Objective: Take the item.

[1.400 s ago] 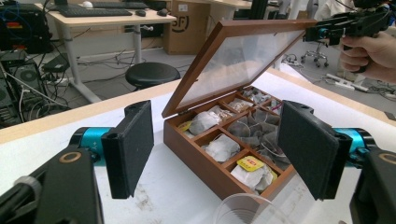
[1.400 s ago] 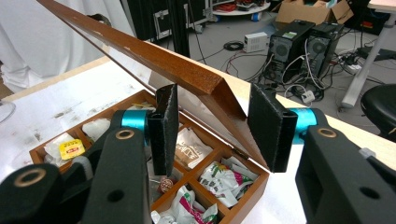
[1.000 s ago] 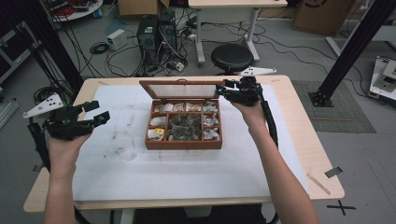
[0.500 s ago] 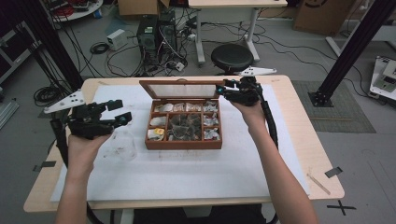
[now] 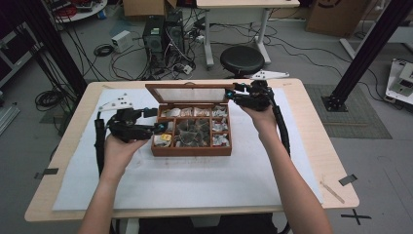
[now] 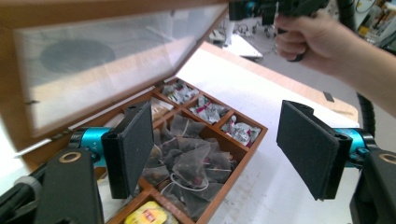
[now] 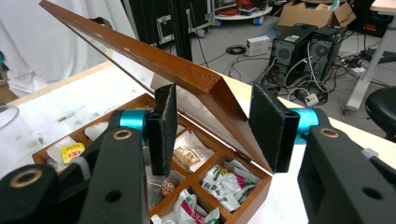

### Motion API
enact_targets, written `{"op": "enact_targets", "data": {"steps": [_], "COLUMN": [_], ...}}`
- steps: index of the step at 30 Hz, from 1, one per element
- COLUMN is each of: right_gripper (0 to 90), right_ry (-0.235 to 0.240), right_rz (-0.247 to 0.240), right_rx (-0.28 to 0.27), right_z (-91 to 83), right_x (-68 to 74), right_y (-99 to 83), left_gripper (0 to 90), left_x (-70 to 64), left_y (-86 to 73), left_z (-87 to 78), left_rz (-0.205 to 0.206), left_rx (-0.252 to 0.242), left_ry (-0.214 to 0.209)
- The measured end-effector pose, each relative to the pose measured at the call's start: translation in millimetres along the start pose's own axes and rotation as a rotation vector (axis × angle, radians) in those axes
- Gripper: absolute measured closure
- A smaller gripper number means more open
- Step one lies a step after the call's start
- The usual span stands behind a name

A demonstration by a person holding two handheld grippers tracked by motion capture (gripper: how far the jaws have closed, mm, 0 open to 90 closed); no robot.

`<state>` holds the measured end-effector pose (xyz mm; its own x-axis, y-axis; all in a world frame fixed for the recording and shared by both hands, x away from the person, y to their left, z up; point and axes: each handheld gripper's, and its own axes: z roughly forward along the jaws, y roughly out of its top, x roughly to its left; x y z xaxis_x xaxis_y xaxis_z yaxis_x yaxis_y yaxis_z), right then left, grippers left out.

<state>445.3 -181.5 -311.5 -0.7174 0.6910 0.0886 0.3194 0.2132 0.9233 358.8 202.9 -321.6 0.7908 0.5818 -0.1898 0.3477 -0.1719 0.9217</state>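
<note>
From where I stand, the person's two forearms come up from six o'clock over the white sheet [image 5: 195, 180] that covers the worktop [image 5: 321, 146].

The left claw [image 5: 155, 121] sits at about nine o'clock of the wooden tea box [image 5: 191, 150], just beside its left wall. Its jaws are spread wide and hold nothing; in the left gripper view they frame the box's inside, with the middle compartment of mesh tea bags [image 6: 187, 158] between them and a yellow packet [image 6: 148, 215] in the near corner compartment.

The wooden tea box lies near the middle of the worktop, on the sheet, a little toward twelve o'clock. It is divided into compartments: dark mesh bags fill the large middle one, and white and green-pink sachets [image 5: 220, 125] fill the small ones along its three o'clock side.

Beyond that, the glass-paned lid [image 5: 190, 93] stands raised from the box's far edge, tilted back toward twelve o'clock. The right claw [image 5: 233, 95] is at the lid's one o'clock corner. In the right gripper view its jaws are apart with the wooden corner of the lid's frame [image 7: 205, 84] between them; I cannot tell whether the pads touch the wood.

Past the worktop, at twelve o'clock, a black stool [image 5: 242, 59] and two computer towers [image 5: 164, 36] stand on the floor among loose cables.
</note>
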Motion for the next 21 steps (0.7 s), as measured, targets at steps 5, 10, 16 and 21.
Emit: {"op": "enact_targets", "data": {"steps": [5,10,16,21], "right_gripper": [52.8,52.8,52.8,52.8], "right_ry": [-0.001,0.001,0.003,0.003], "right_rz": [-0.006,-0.01,-0.013,-0.013], "right_rx": [0.005,0.009,0.01,0.009], "right_z": [0.5,0.2,0.1,0.2], "right_x": [0.8,0.9,0.6,0.4], "right_y": [-0.1,0.0,-0.1,-0.2], "left_gripper": [27.9,31.2,35.5,39.1], "left_x": [-4.8,-3.9,-1.3,-3.4], "left_y": [-2.2,-5.3,-11.0,-14.3], "left_z": [21.6,38.6,55.0,65.7], "left_rz": [-0.022,-0.066,-0.119,-0.146], "left_rx": [0.038,0.075,0.131,0.17], "left_ry": [-0.01,0.011,0.052,0.097]}}
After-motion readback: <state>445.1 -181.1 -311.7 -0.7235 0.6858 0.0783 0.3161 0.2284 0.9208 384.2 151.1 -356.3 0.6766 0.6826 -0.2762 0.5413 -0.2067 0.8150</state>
